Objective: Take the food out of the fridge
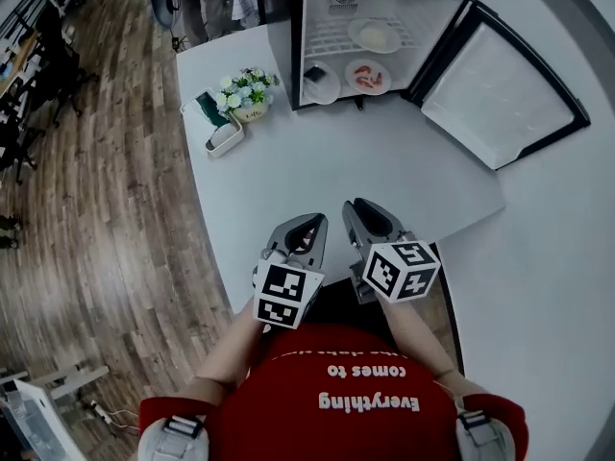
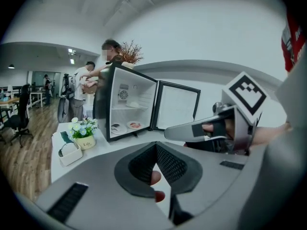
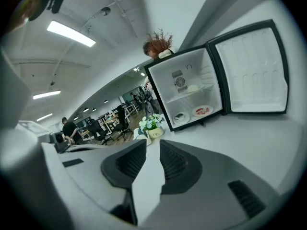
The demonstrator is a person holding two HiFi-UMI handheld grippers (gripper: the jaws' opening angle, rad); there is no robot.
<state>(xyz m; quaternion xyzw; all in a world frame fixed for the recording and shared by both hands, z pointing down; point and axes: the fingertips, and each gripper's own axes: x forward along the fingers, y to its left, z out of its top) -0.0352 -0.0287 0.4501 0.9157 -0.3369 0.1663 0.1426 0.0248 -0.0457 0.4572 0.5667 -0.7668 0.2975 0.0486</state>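
White plates [image 1: 367,76] of food sit in the fridge [image 1: 281,36], far ahead of both tongs. Left tongs [image 2: 156,146] are pressed together. Right tongs [image 3: 152,146] are spread a bit, holding nothing. I think the plates are hard, slippery and breakable, so pinch a rim.

Fridge [image 1: 279,27]: blk shell, white inside; door [image 1: 500,84] white w/ blk rim. Lower plate [image 1: 368,75] white w/ red food; shelf plate [image 1: 375,36] white w/ pale yellow food. Table [image 1: 336,161] pale grey-white. Floor [image 1: 106,190] brown wood-grain planks. Flowers [image 1: 246,89] white/pale blue, green leaves, cream pot. Left gripper [image 1: 312,224] & right gripper [image 1: 363,207] grey, blk ribbed pads [image 3: 176,163]; marker cubes [image 1: 288,296] b/w squares. Shirt [image 1: 327,373] red, white lettering.
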